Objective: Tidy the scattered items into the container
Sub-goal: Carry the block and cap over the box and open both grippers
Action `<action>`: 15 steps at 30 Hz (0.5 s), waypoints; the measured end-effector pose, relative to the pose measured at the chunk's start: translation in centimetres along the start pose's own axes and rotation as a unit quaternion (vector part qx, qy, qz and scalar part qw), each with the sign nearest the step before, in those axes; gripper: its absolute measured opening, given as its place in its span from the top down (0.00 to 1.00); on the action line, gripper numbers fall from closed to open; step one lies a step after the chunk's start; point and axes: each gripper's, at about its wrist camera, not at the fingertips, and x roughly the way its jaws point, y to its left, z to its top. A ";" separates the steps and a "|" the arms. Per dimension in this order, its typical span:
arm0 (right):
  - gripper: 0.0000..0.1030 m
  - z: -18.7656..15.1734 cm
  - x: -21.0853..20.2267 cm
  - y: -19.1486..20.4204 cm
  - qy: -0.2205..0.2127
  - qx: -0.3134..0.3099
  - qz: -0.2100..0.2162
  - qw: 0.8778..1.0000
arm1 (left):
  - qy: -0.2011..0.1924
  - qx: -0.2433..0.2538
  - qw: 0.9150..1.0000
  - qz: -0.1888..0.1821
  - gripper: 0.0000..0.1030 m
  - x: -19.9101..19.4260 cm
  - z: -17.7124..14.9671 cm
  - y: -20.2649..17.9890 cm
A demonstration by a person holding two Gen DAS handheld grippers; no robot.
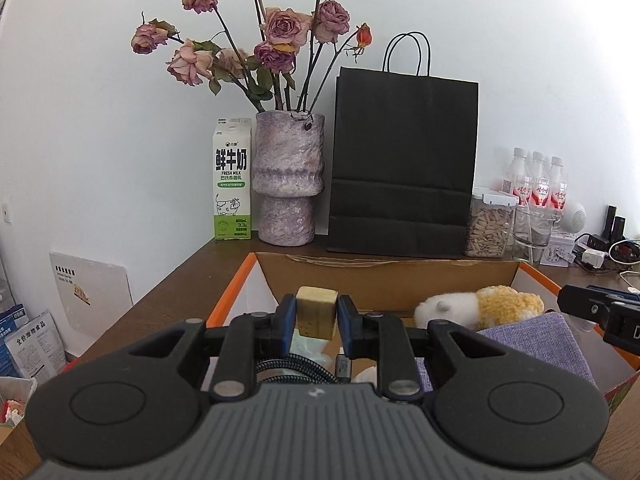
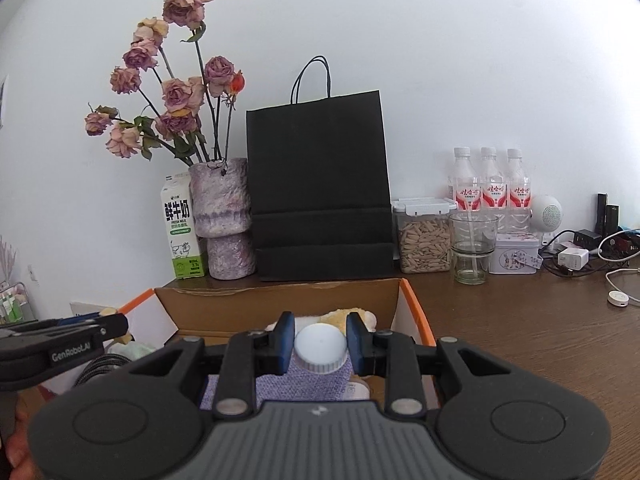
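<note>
Blue-padded fingers of the left gripper (image 1: 317,314) are clenched on a small tan block (image 1: 316,311), held above the near left part of the cardboard box (image 1: 384,276). The right gripper (image 2: 320,342) is likewise clamped on a white-capped bottle (image 2: 320,347), which hangs over the lilac cloth (image 2: 304,384) already lying in the box. Both loads look ready to be let go, so the risks are in the drop itself.

The block sits above a braided cable (image 1: 288,364) and pale wrapping; released from here it could bounce off the cable and tumble against the orange rim. The bottle is round, and if it lands on its side on the sloping cloth it may roll toward the plush toy (image 1: 480,306) or out over the low near wall.

With the two grippers this close over one box, a sideways move by either could knock the other.

Farther off on the tabletop (image 2: 520,320) stand a drinking glass (image 2: 474,248), a vase of dried roses (image 1: 289,178) and a milk carton (image 1: 233,178); a wide withdrawal could tip them.
</note>
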 end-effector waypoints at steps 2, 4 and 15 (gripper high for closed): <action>0.75 -0.1 0.2 0.0 0.005 -0.002 -0.005 1.000 | 0.005 -0.005 1.000 -0.002 0.78 0.0 0.0 0.2; 0.75 -0.2 0.3 0.1 0.008 -0.004 -0.010 1.000 | 0.009 -0.009 1.000 -0.005 0.78 0.1 0.0 0.3; 0.71 -0.6 0.5 0.3 0.012 -0.011 -0.013 1.000 | -0.003 -0.013 1.000 0.009 0.54 -0.3 -0.1 0.3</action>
